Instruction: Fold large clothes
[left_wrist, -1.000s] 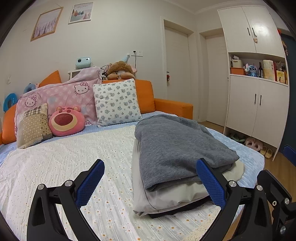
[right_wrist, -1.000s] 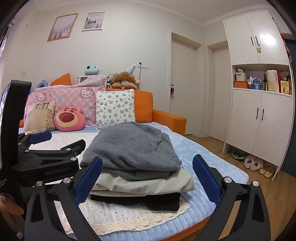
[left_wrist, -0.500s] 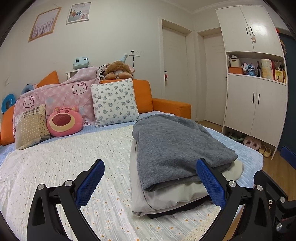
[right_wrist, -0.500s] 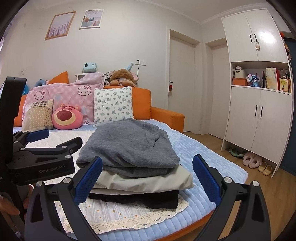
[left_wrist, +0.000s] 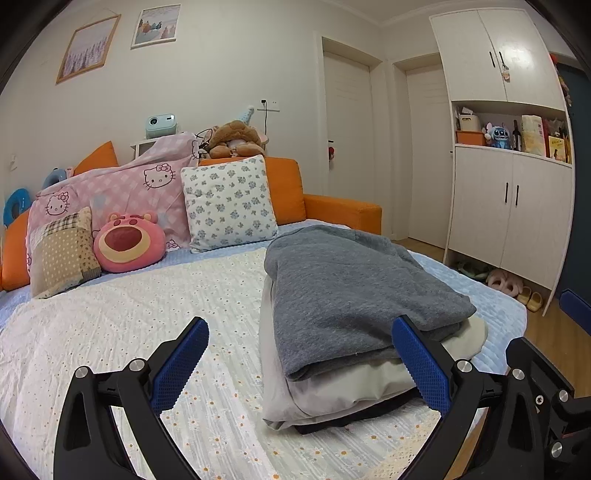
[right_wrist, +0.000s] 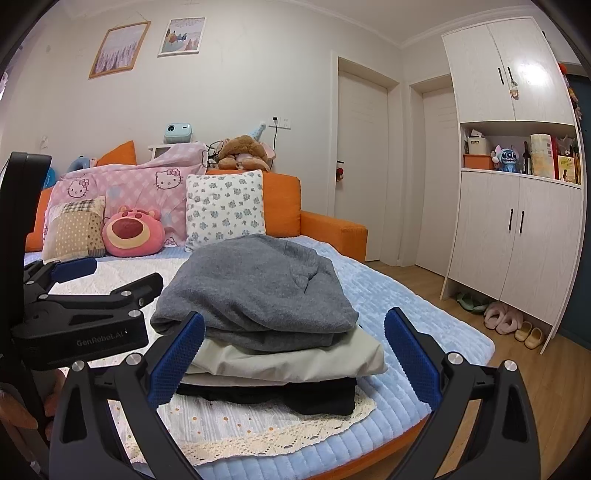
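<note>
A folded grey sweatshirt (right_wrist: 258, 291) tops a stack of folded clothes at the near corner of a bed (right_wrist: 424, 314), resting on a folded beige garment (right_wrist: 295, 360), which in turn lies on a folded black garment (right_wrist: 288, 395). The stack sits partly on a white eyelet bedspread (left_wrist: 122, 325) and partly on the pale blue quilted cover beneath it. The left gripper (left_wrist: 299, 365) hovers low over the bedspread just beside the stack, its blue-padded fingers (left_wrist: 181, 363) spread wide and holding nothing. The right gripper (right_wrist: 293, 360) faces the stack's front edge from off the bed, its fingers (right_wrist: 177, 363) likewise wide apart and empty; the stack shows between them. Part of a person's hand (right_wrist: 18, 410) grips the left tool at the frame's edge. At the head of the bed, a floral pillow (left_wrist: 229, 203), a pink bear cushion (left_wrist: 127, 242) and a Hello Kitty blanket (left_wrist: 122, 188) lean against the orange headboard (left_wrist: 284, 188). A white wardrobe (right_wrist: 517, 221) stands to the right, slippers (right_wrist: 502, 317) beneath it.
</note>
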